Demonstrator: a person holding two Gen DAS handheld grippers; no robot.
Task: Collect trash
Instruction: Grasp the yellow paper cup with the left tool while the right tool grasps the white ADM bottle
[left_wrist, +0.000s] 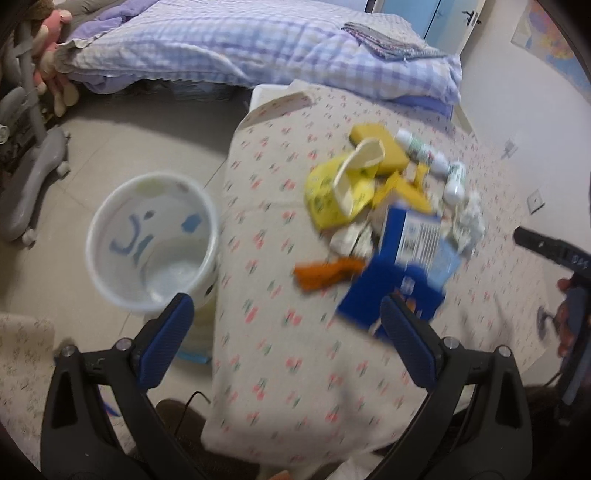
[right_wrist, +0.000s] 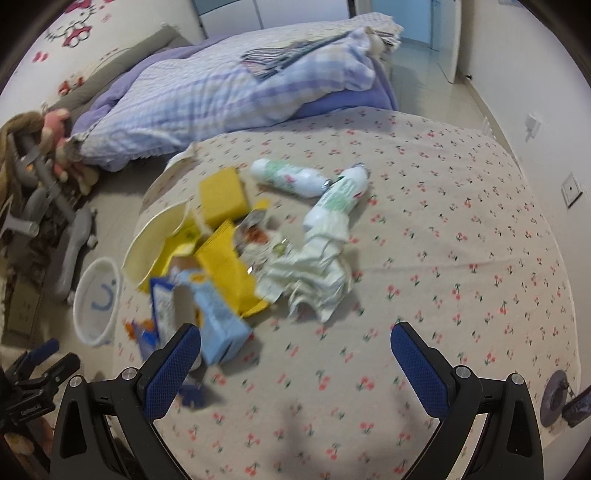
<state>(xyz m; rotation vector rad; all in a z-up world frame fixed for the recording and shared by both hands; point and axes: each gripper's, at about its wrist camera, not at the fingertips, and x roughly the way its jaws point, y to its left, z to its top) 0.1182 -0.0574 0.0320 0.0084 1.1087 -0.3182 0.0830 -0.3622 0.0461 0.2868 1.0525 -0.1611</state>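
I have both sets of tongs hanging above the desk, which wears a cherry-print cloth, and neither has anything in it. The left tongs stand apart, one finger over the floor side by the bin and the other at the near edge of the litter. The right tongs stand apart too, over bare cloth just short of the heap.

As I judge it, the job has barely begun. The white bin sits on the floor just beside the desk's left edge, and I see only its pale bottom and some blue marks on the inner wall; those look like printing rather than trash, though the blur makes me unsure.

All the trash remains on the desk in one loose pile:
- a blue carton nearest my left tongs, with an orange wrapper just beside it
- a yellow packet with a cream paper cup tipped over on it
- a yellow sponge at the far side
- two white bottles with green labels, lying on their sides and touching at their ends
- a wad of crumpled white tissue nearest my right tongs

So everything is left to do: each piece has to be picked up and carried over the left edge into the bin.
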